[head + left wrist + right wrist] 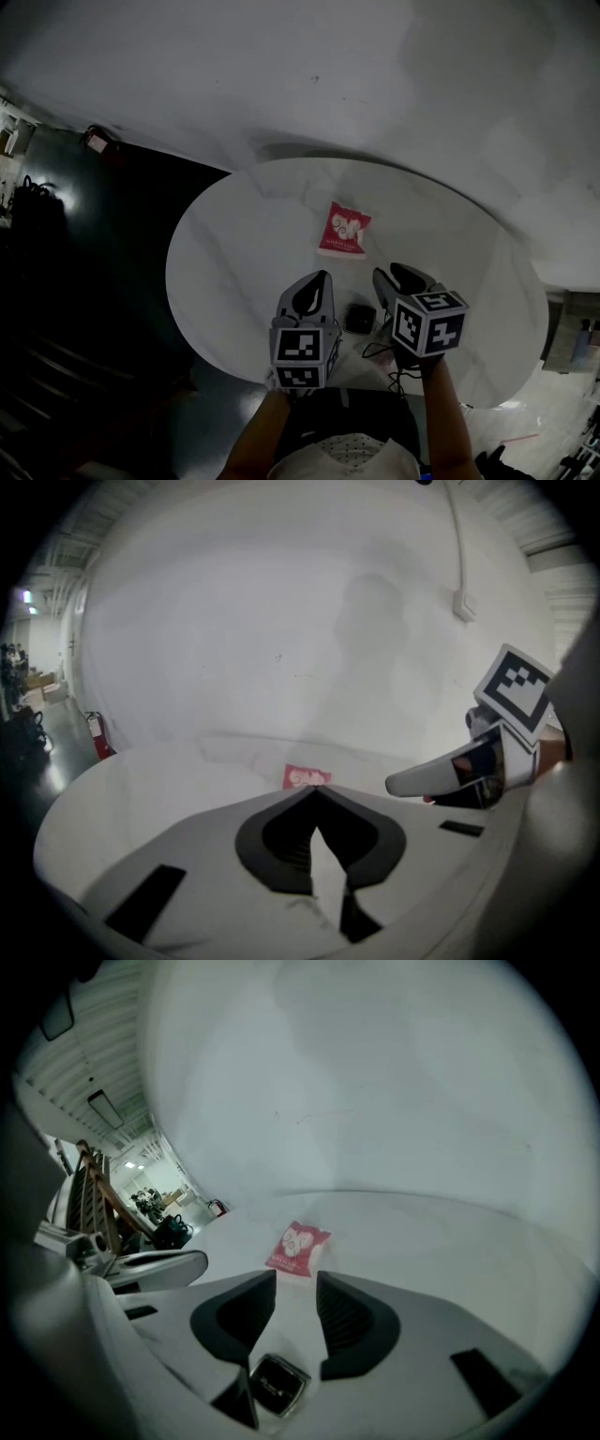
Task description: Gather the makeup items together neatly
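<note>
A pink-red sachet (pixel 343 230) lies flat near the middle of the round white table (pixel 225 272). It also shows ahead of both grippers' jaws, as the sachet (pixel 306 777) and the sachet (pixel 297 1248). A small black square compact (pixel 359 319) rests on the table between the two grippers, near the front edge. My left gripper (pixel 322 278) is shut and empty, its tips meeting at the left gripper's front (pixel 314 789). My right gripper (pixel 394 275) is open; through the gap at the right gripper's jaws (pixel 296 1279) the compact (pixel 274 1384) shows low down, untouched by the pads.
A white wall rises behind the table. Dark floor lies to the left, with a red fire extinguisher (pixel 97 139) by the wall. A thin dark cable (pixel 382 358) trails at the table's front edge below the right gripper.
</note>
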A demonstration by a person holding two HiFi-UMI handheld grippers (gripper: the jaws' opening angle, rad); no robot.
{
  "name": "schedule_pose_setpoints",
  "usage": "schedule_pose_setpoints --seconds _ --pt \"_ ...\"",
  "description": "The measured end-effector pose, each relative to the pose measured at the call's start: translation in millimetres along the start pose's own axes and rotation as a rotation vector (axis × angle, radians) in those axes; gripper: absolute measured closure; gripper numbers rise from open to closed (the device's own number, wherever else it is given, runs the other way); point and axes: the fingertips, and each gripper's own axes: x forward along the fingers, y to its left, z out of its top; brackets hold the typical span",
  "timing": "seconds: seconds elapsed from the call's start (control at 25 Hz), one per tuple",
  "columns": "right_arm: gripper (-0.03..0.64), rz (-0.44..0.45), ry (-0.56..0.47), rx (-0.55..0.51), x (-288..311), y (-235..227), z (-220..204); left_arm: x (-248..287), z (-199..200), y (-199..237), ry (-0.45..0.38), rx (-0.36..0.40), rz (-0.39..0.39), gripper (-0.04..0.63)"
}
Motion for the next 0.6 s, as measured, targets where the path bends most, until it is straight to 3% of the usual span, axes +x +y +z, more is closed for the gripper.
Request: schedule_pose_setpoints --seconds 0.24,0.6 --pt "0.459 0.064 0.053 -0.001 -21.8 -2.6 -53.6 -7.2 -31.0 -23.0 0.087 0.151 -0.047 0.565" --pt "0.413 0.066 0.148 -0.189 -20.4 -2.2 -110.1 -14.9 -87.3 -38.4 0.223 0.259 -0.074 0.563"
